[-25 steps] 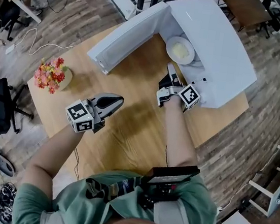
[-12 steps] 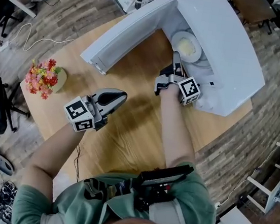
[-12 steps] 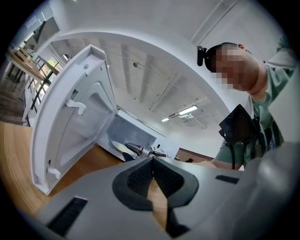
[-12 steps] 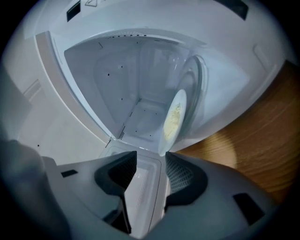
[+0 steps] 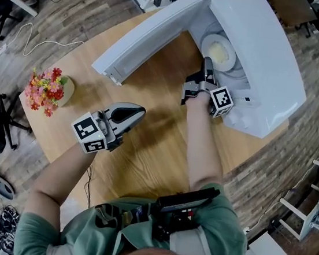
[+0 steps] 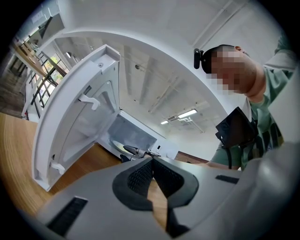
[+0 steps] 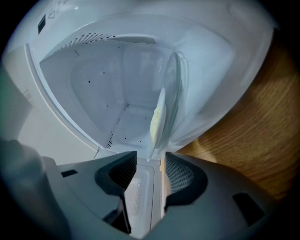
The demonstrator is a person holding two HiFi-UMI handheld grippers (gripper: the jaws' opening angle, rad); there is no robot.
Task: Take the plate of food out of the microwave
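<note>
Plate (image 5: 219, 52) of food: inside open microwave (image 5: 267, 62) | right hand-held gripper (image 7: 150, 163): jaws apart, rim at their tips | left hand-held gripper (image 6: 152, 161): together, empty | do: slide deeper onto rim, clamp, keep level.

Microwave (image 5: 273, 57) stood on the table's (image 5: 144, 151) far right, with its door (image 5: 148, 38) open to the left and the plate (image 5: 219, 51) inside. Flowers (image 5: 48, 89) sat at the table's left edge. Right hand-held gripper (image 5: 207, 67) was just before the plate; left hand-held gripper (image 5: 135, 114) was over mid-table.
</note>
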